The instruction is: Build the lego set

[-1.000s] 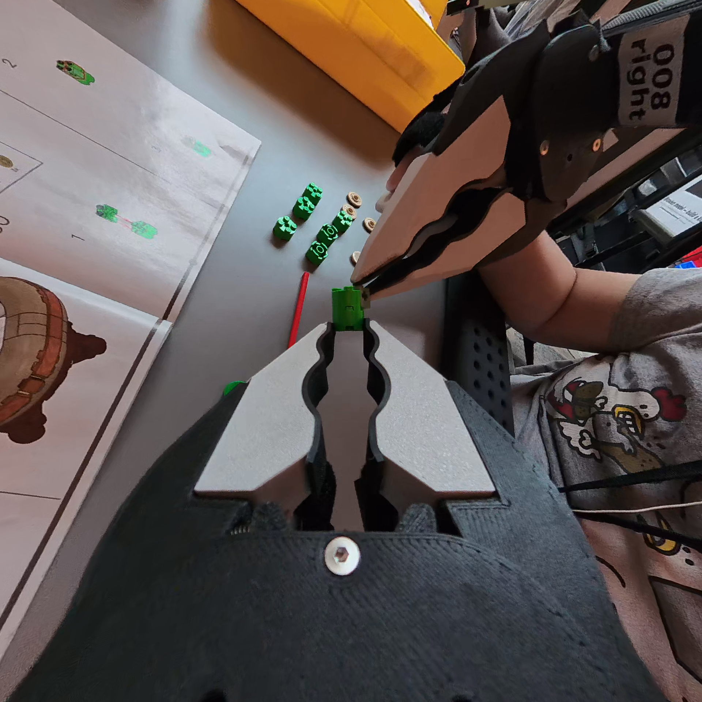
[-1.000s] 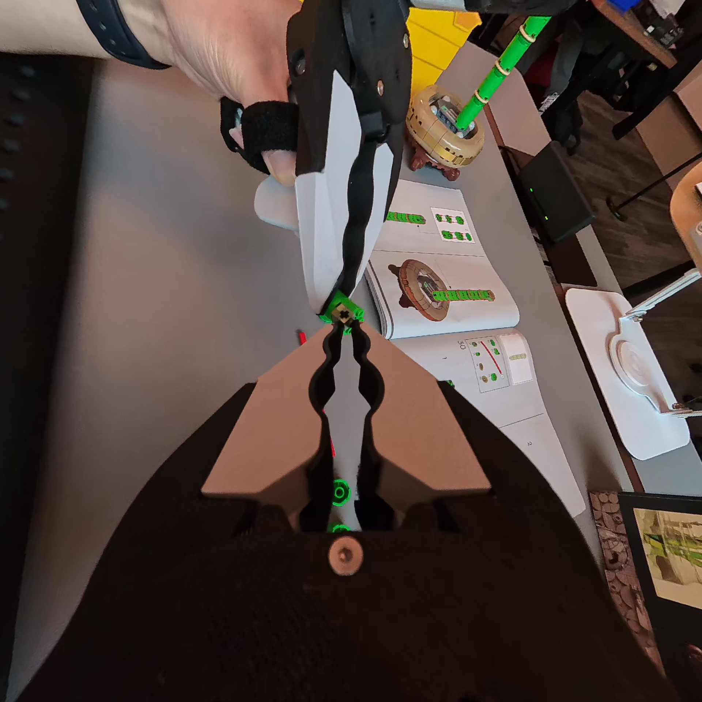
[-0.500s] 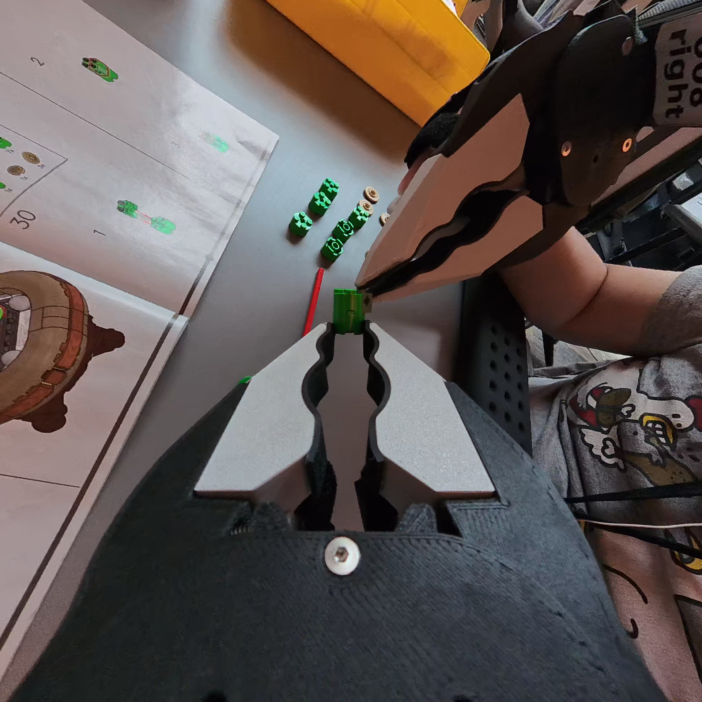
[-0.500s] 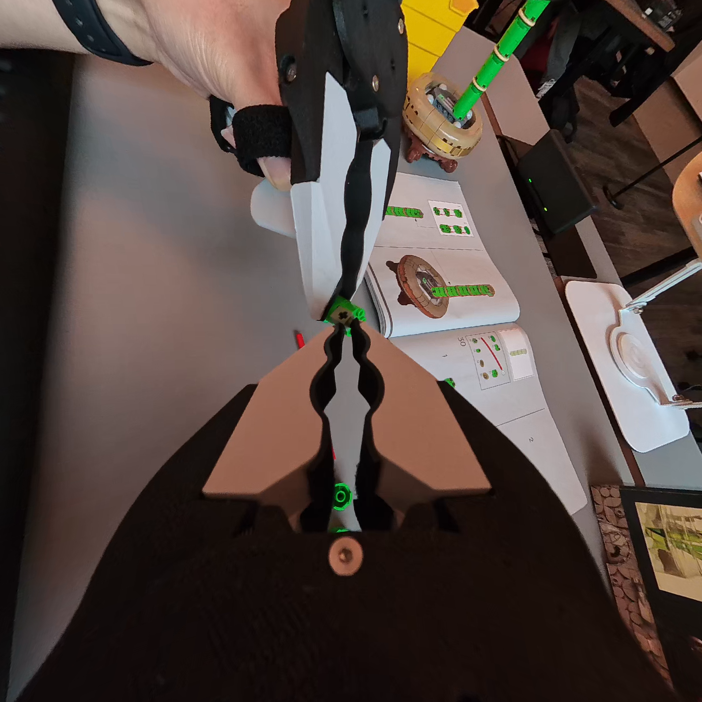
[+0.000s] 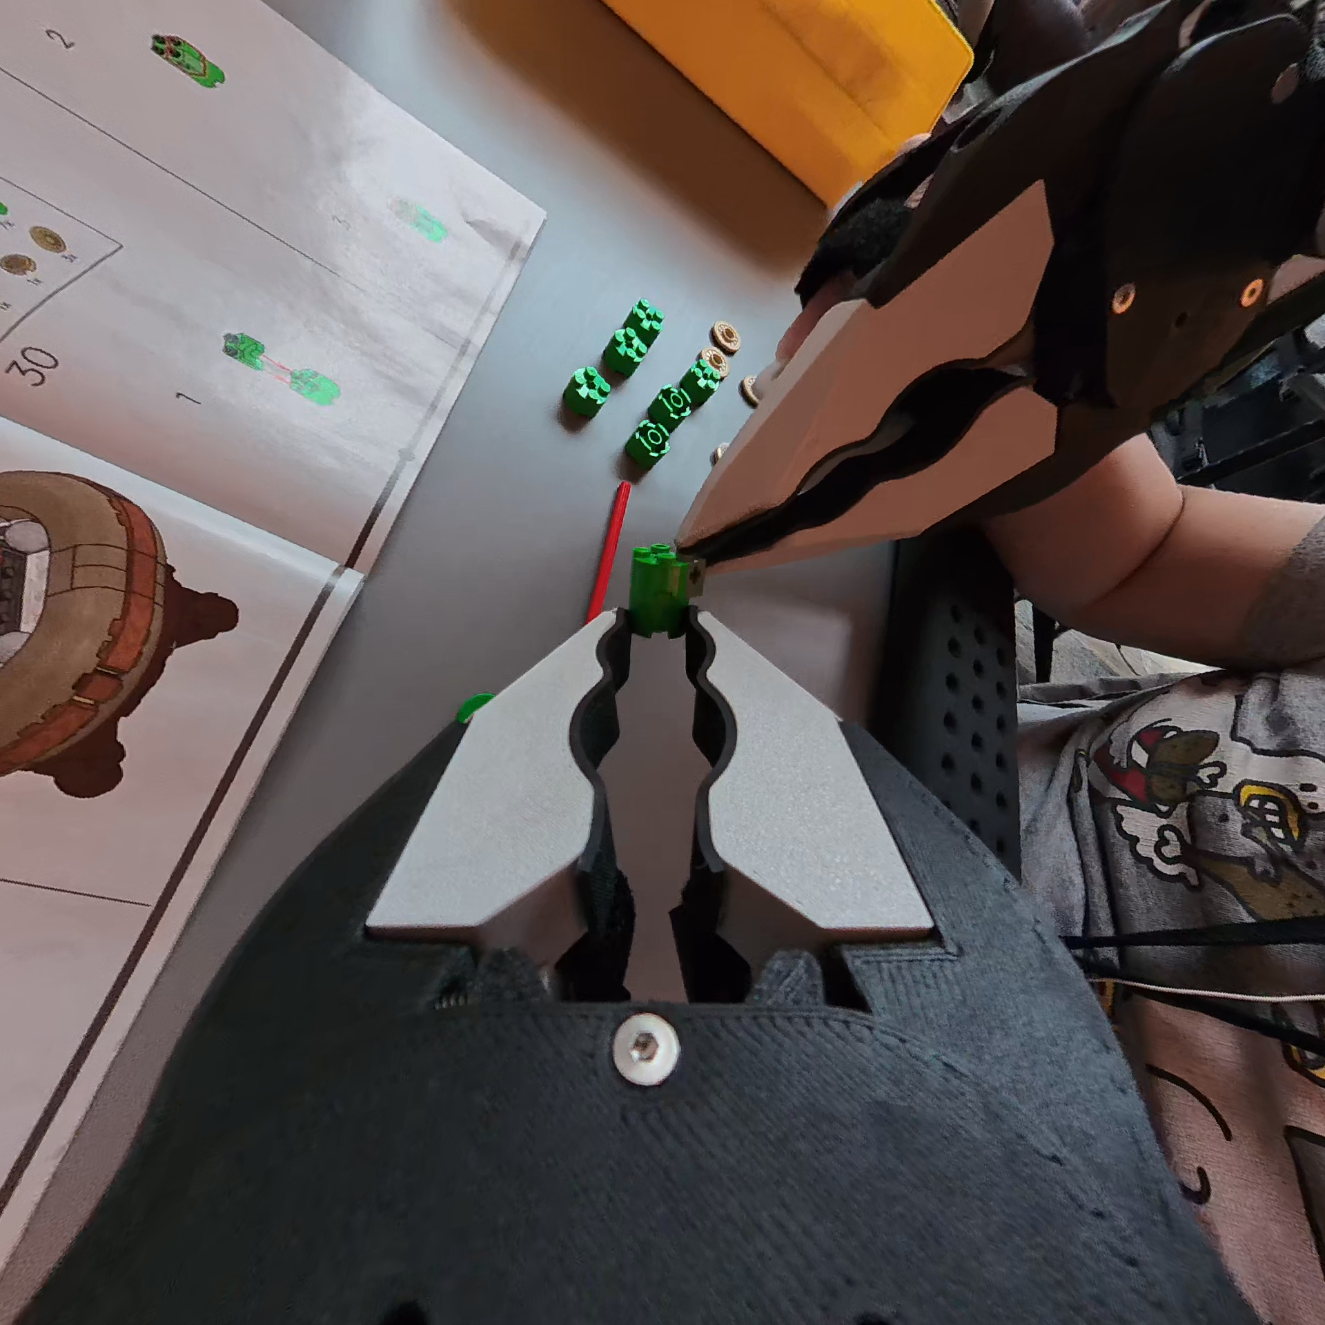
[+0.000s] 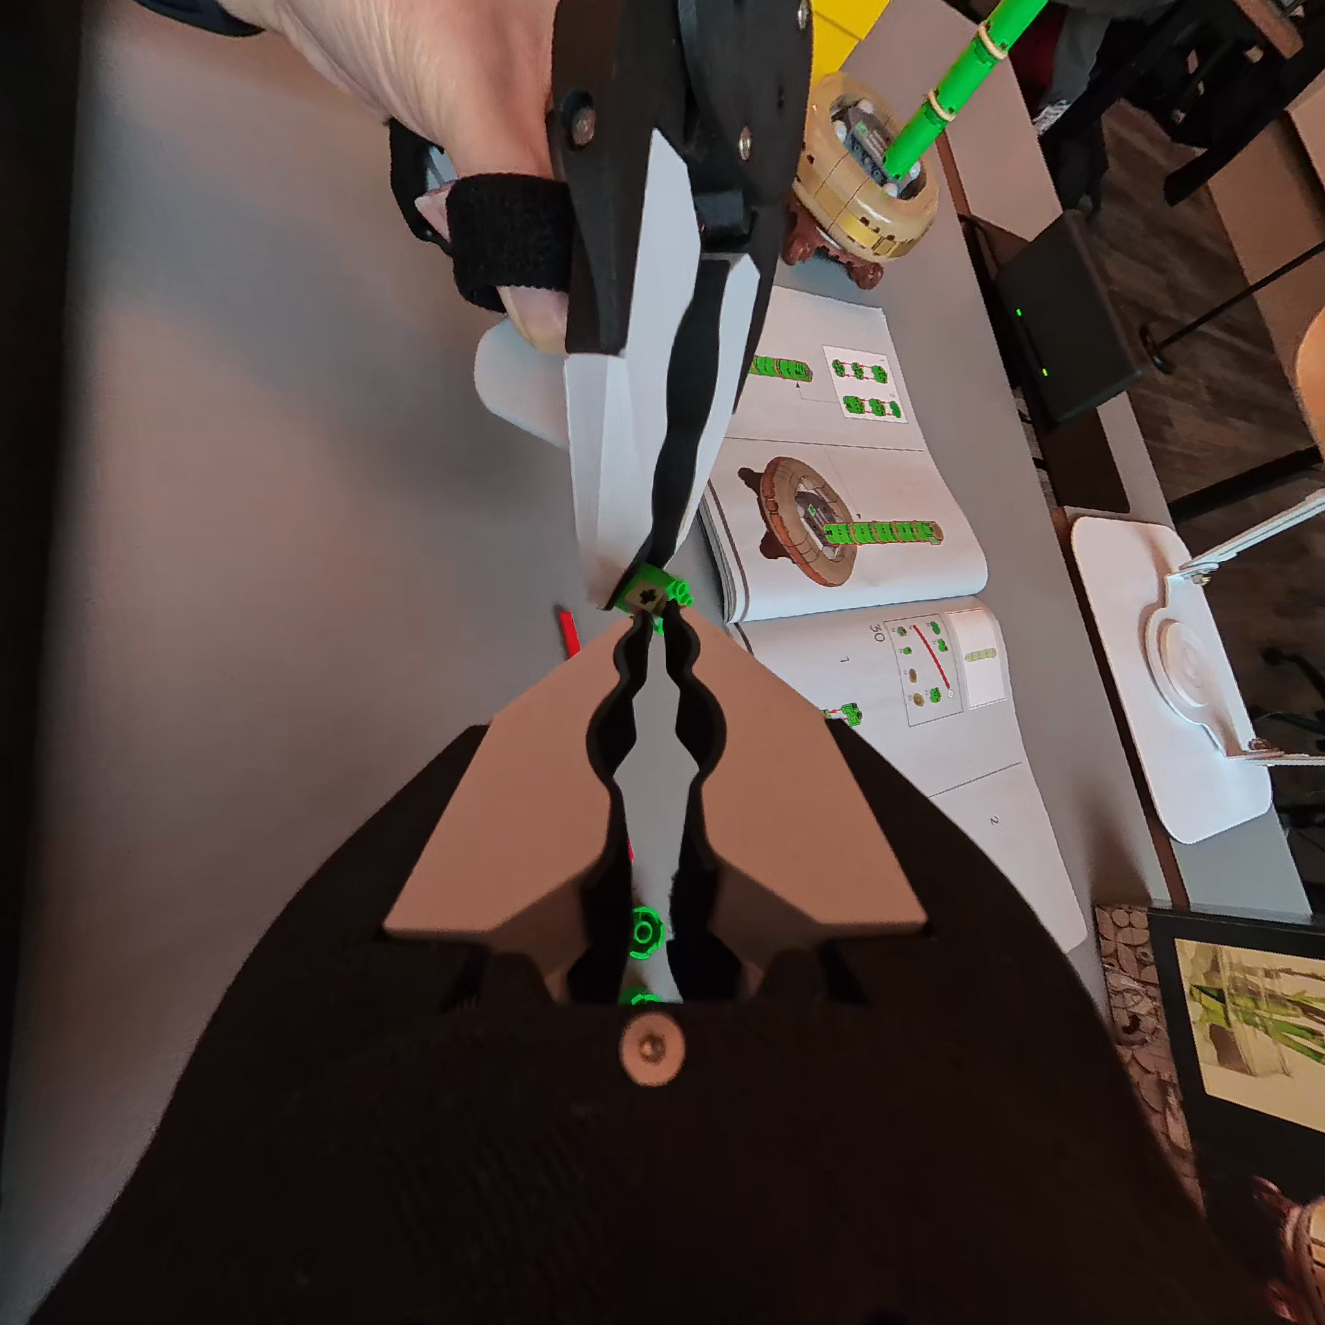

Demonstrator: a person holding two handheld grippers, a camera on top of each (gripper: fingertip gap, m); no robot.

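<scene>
Green round brick (studded, glossy) clamped by left gripper; right gripper pinches tan plate.

Right gripper pinching a tan piece against a green brick clamped by left gripper.

Black textured left gripper with grey fingers; right gripper tan-fingered, each with one screw.

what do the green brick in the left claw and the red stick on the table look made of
Green brick: looks like hard moulded plastic, slightly glossy, with crisp studs and light sheen. Red stick: probably plastic too, thin, straight, evenly coloured; too small to judge its finish.
</scene>
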